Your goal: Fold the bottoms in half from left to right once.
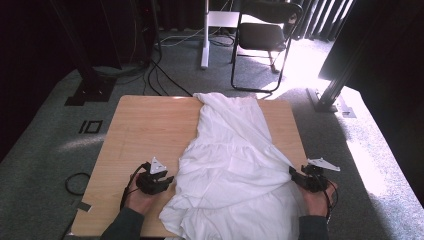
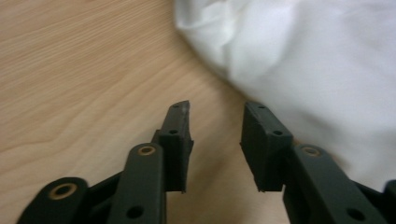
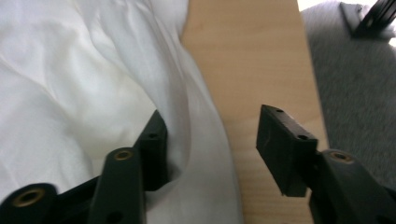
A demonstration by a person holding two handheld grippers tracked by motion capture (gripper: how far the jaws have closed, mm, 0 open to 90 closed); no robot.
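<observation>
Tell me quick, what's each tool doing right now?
Left tool: open, nothing between the jaws, beside the cloth.
Right tool: open, cloth edge lying between the jaws, not gripped.

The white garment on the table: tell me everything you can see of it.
The white garment is thin, soft, crinkled cloth, lying loosely spread and rumpled along the wooden table, narrow at the far edge and widening toward the person, where it spills over the near edge. Gathered seams cross it in tiers. The left gripper is open beside its edge, over bare wood. The right gripper is open too, with a fold of the hem lying between its jaws, against one of them.
</observation>
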